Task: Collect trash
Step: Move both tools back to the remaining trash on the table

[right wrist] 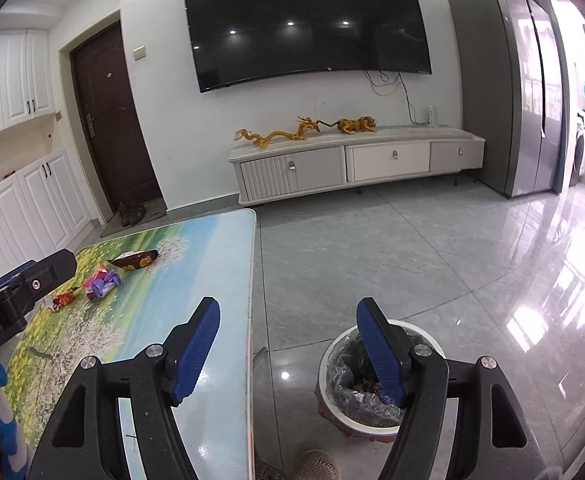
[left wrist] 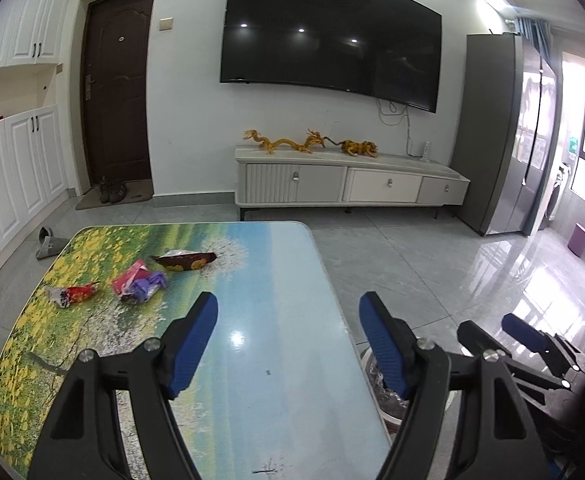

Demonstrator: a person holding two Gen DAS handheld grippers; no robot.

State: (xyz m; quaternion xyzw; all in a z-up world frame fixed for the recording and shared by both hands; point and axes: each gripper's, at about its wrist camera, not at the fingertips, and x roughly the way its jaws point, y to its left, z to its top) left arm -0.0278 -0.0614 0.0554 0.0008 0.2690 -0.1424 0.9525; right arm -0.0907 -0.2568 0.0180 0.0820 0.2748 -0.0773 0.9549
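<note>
Three pieces of trash lie on the far left part of the printed table (left wrist: 260, 320): a red wrapper (left wrist: 72, 294), a pink and purple wrapper (left wrist: 138, 280) and a brown snack bag (left wrist: 186, 261). They also show in the right wrist view: red wrapper (right wrist: 63, 300), pink and purple wrapper (right wrist: 101, 282), brown bag (right wrist: 134, 260). My left gripper (left wrist: 288, 308) is open and empty over the table, short of the trash. My right gripper (right wrist: 288, 312) is open and empty beside the table's right edge, above a white bin (right wrist: 334, 360) lined with a plastic bag holding some trash.
The bin stands on the grey tiled floor (right wrist: 412, 260) right of the table. A TV cabinet (left wrist: 348, 184) with dragon figures stands against the far wall under a TV. A fridge (left wrist: 500, 140) is at the right, white cupboards (left wrist: 12, 176) and a door at the left.
</note>
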